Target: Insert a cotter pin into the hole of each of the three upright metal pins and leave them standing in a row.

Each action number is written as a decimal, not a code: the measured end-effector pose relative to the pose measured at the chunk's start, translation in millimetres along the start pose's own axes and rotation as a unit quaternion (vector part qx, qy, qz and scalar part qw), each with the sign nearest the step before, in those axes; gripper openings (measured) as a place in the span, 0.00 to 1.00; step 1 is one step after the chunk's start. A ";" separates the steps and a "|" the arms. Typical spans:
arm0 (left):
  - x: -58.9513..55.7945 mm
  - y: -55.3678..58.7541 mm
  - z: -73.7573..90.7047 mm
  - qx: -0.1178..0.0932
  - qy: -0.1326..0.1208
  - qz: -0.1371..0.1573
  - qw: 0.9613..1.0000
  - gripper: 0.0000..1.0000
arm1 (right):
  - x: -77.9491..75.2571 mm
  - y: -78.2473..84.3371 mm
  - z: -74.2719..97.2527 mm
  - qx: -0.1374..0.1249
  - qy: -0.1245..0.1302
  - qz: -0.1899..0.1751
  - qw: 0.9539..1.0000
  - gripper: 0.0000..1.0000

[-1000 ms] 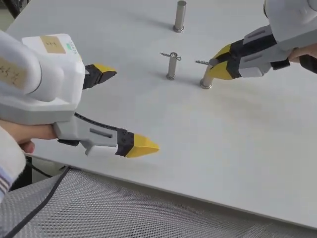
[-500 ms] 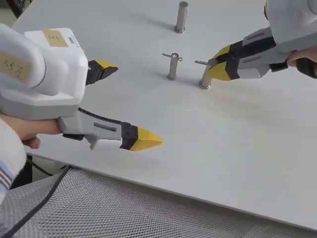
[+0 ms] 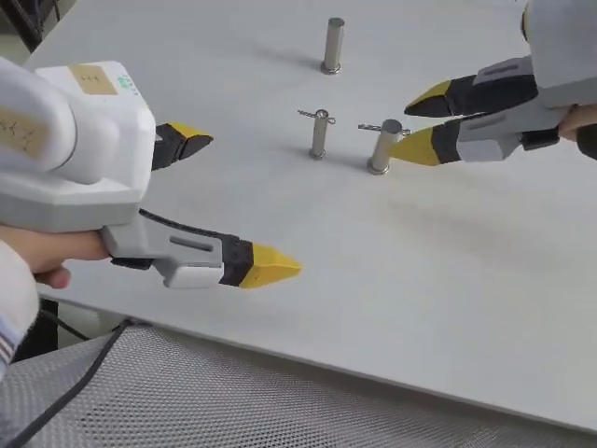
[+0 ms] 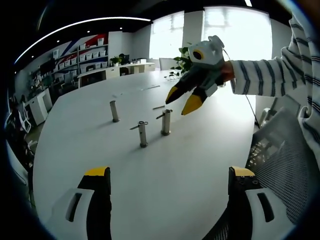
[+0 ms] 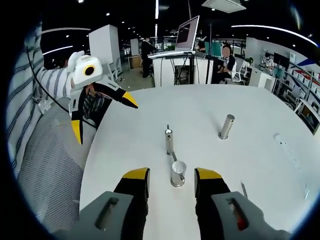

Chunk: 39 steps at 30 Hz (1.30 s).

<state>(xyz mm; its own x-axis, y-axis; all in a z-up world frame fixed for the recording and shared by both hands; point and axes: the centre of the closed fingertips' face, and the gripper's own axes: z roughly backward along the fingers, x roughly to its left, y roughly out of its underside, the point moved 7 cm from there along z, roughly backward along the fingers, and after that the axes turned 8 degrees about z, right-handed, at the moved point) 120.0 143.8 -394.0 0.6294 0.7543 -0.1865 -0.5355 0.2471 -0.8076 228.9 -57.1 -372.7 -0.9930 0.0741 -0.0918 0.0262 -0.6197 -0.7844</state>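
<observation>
Three upright metal pins stand on the white table. The far pin (image 3: 332, 45) (image 5: 226, 126) is bare. A cotter pin (image 3: 316, 115) sits through the middle pin (image 3: 320, 135) (image 4: 143, 134). The near pin (image 3: 381, 147) (image 5: 177, 174) also carries a cotter pin (image 3: 371, 128) through its top. My right gripper (image 3: 411, 129) (image 5: 172, 176) is open, its jaws either side of the near pin's right side and apart from it. My left gripper (image 3: 238, 203) (image 4: 170, 172) is open and holds nothing, at the table's front left, well short of the pins.
A grey mesh chair back (image 3: 187, 392) lies below the table's front edge (image 3: 373, 373). A thin loose metal piece (image 5: 243, 189) lies on the table right of the right gripper. Bare table (image 3: 420, 280) spreads in front of the pins.
My right gripper has opened, let go of the cotter pin and drawn back to the right. That cotter pin stays in the near pin. The left gripper has hardly moved.
</observation>
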 end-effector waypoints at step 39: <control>11.2 -17.0 24.0 -0.069 -0.029 0.071 0.995 0.98 | 58.3 44.6 91.6 -0.089 0.200 -0.243 0.945 0.98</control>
<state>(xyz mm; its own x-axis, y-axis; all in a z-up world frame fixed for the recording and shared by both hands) 122.7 162.6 -369.0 0.5174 0.8102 -0.2755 -0.5318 0.0521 -0.8452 161.6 -152.0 -356.9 -0.7703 0.6282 0.1096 -0.3680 -0.2975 -0.8810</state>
